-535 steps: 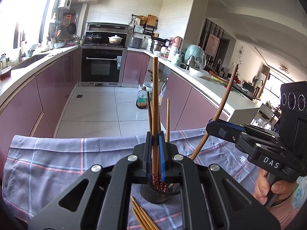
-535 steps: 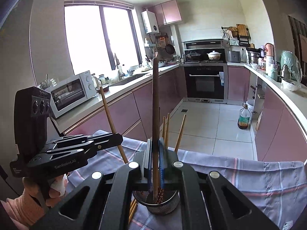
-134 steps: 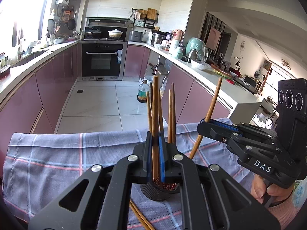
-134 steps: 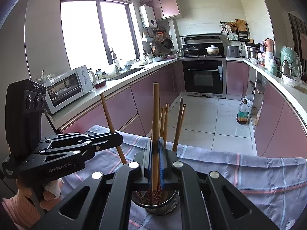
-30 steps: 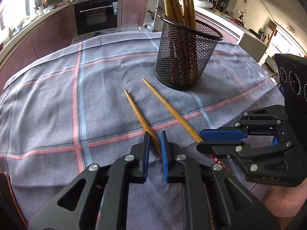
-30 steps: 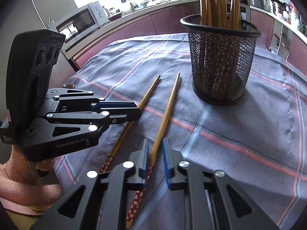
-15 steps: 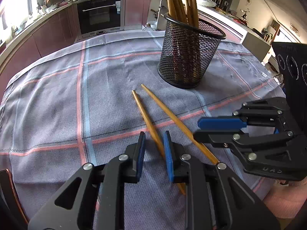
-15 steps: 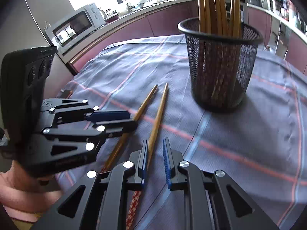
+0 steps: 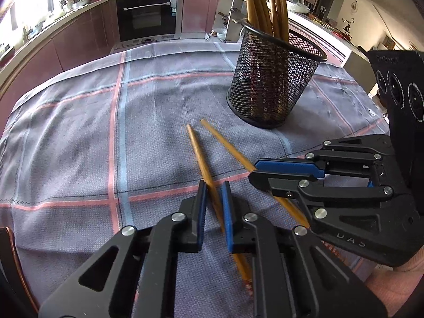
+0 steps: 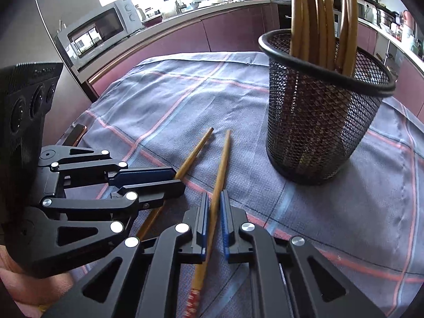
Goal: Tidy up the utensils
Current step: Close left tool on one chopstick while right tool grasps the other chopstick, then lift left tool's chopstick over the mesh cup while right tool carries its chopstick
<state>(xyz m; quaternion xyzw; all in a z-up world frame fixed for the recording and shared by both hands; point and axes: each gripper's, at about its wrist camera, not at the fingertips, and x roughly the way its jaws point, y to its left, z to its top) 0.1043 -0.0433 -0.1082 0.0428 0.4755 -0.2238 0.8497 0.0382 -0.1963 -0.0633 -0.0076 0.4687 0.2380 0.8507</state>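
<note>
Standing chopsticks [image 9: 265, 5] fill mesh cup [image 9: 273, 84].

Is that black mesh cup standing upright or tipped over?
Upright. The mesh cup sits flat on the checked cloth, its rim on top, with chopsticks sticking out above.
</note>
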